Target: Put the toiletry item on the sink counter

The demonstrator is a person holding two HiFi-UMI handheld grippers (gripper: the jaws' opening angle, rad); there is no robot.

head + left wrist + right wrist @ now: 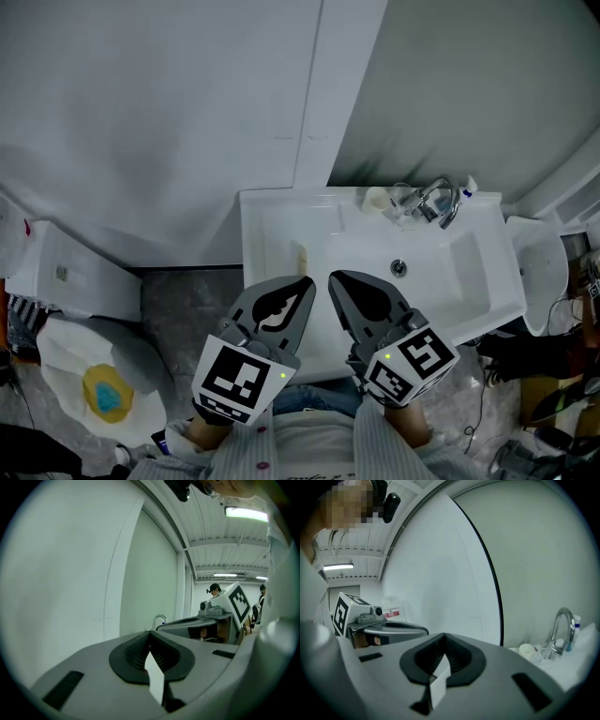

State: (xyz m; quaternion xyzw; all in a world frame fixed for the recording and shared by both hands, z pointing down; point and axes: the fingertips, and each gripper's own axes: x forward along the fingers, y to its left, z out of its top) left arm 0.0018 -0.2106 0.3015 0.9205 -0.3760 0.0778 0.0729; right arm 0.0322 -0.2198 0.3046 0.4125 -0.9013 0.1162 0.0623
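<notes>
A white sink [272,220] stands against the wall, with a chrome faucet [439,201] at its back. Beside the faucet sit a pale cup [376,198] and a small bottle with a blue label [469,186]. A thin beige item [300,255] lies on the sink's left counter. My left gripper [307,281] and right gripper [335,278] hover side by side over the sink's near edge, both shut with nothing between their jaws. The right gripper view shows that gripper [443,634] with the faucet [562,630], the cup [526,649] and the bottle [577,624] ahead to the right. In the left gripper view, past the closed left gripper [150,632], the faucet [159,619] peeks out.
A toilet [89,366] stands at the left with a yellow and blue object [106,394] on its seat. A white bin [544,272] stands right of the sink. Cables and dark clutter [553,412] lie on the floor at the lower right. White wall panels rise behind the sink.
</notes>
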